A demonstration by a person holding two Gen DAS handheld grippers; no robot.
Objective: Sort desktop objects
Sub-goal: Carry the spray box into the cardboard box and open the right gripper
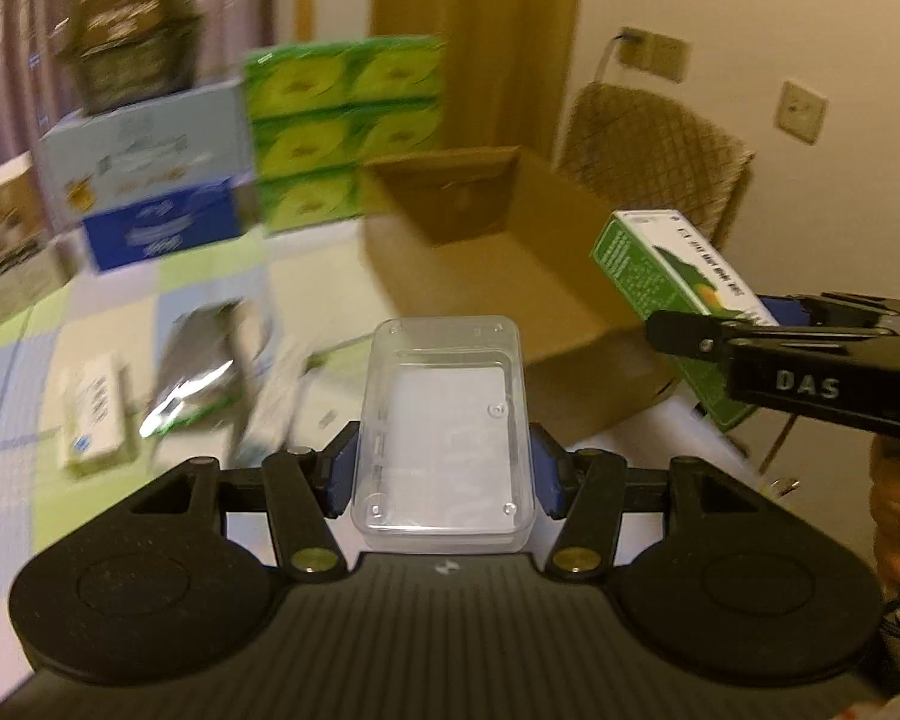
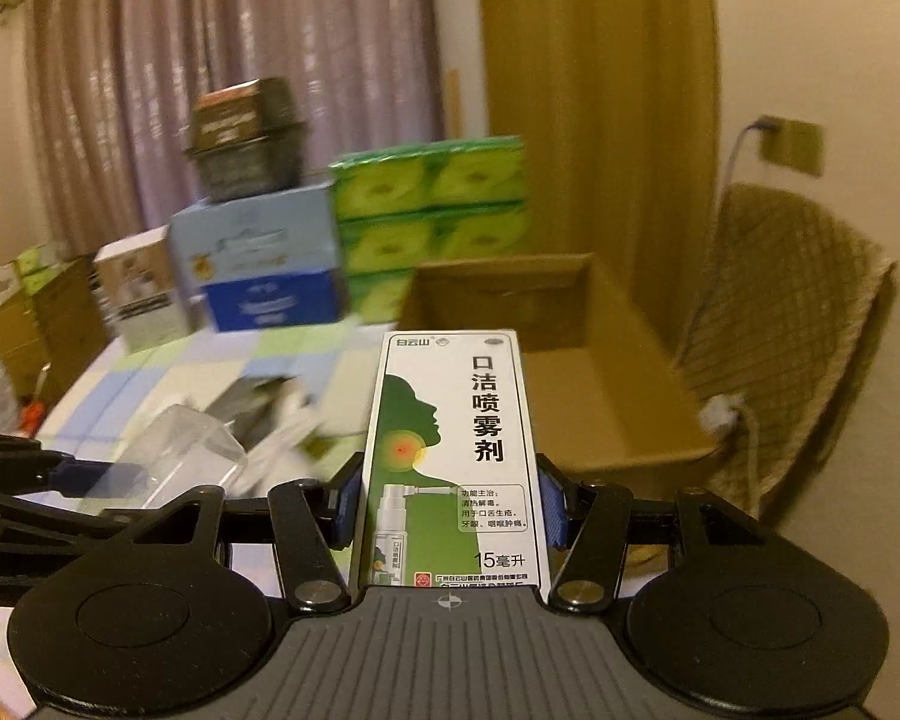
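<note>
My left gripper (image 1: pixel 444 474) is shut on a clear plastic box (image 1: pixel 444 426), held above the checked tablecloth. My right gripper (image 2: pixel 450 501) is shut on a green and white spray carton (image 2: pixel 453 456) with Chinese print. In the left wrist view the same carton (image 1: pixel 672 276) hangs at the right in the other gripper (image 1: pixel 750 342), beside the open cardboard box (image 1: pixel 480 276). In the right wrist view the clear box (image 2: pixel 180 456) shows low at the left, and the cardboard box (image 2: pixel 570 372) lies just beyond the carton.
On the tablecloth (image 1: pixel 18 360) lie a small white carton (image 1: pixel 93 414), a silver foil pouch (image 1: pixel 198 360) and blurred white items. Stacked boxes (image 1: pixel 150 168) and green tissue packs (image 1: pixel 342 126) stand at the back. A woven chair (image 1: pixel 654 162) stands behind the cardboard box.
</note>
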